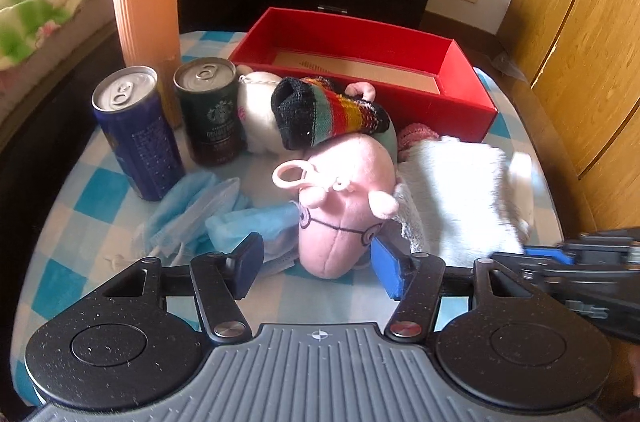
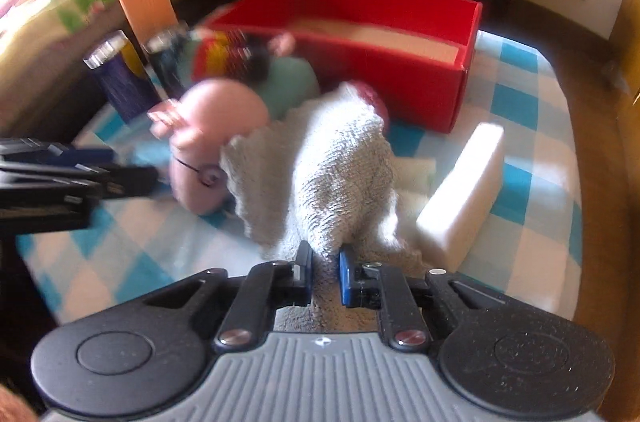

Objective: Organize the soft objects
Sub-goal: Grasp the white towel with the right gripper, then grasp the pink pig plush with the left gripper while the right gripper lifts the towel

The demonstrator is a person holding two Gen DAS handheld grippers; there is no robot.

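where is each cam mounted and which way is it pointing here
Left wrist view: sits on the left gripper, tilted down at the pink plush pig between its fingers; the right gripper enters from the right.
Right wrist view: sits on the right gripper, angled down at the white towel pinched in its closed jaws; the left gripper enters from the left.
Shared: both face the red box, the cans and the checked tablecloth.

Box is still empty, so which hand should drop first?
Right. The right gripper is already shut on the white towel; the left gripper only straddles the pink plush, not pinching yet.
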